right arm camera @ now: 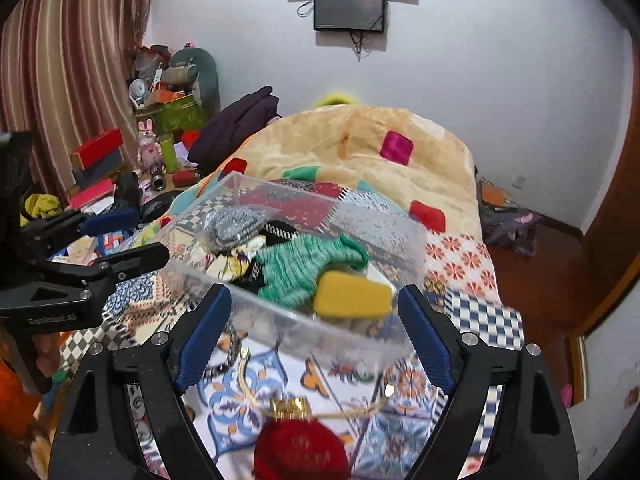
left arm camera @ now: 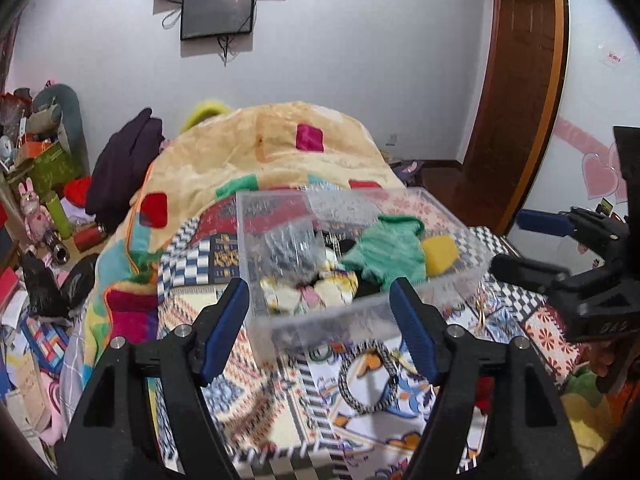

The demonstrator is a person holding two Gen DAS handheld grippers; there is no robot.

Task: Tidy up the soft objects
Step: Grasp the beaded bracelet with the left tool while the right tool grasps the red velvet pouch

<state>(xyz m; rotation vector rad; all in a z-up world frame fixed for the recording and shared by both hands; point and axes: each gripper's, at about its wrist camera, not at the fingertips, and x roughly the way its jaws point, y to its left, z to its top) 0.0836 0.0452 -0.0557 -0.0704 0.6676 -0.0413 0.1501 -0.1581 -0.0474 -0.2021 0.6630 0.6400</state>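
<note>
White walls close in a bedroom where we work over a bed [left arm camera: 280,420] spread with a busy patchwork sheet, a cream blanket [left arm camera: 280,140] with coloured squares heaped at its far end beneath a dark screen [left arm camera: 218,12] on the wall. No brand or label is readable to us; raised lettering on the side of the black tool seen from the right wrist is too blurred to make out. A clear plastic box [left arm camera: 320,320] sits on the sheet in front of the blanket, and it is the landmark for everything else. Inside it lie a green knitted piece [left arm camera: 384,252], a yellow sponge [left arm camera: 440,252] at the box's right end, a grey speckled bundle [left arm camera: 288,244] toward its left, and cream and yellow cloth [left arm camera: 332,288] at the near wall, over something black. Our left gripper [left arm camera: 320,300] has its blue-padded fingers wide apart, hovering at the box's near wall, holding nothing. Our right gripper [right arm camera: 314,308] is likewise spread wide at the near wall by the sponge, gripping nothing. On the sheet nearer to us than the box lie a black-and-white braided ring [left arm camera: 366,376] and a red fuzzy ball [right arm camera: 300,452] with a gold cord. Left of the box, past the bed's edge, we see a cluttered heap with a pink rabbit toy [right arm camera: 147,144].
</note>
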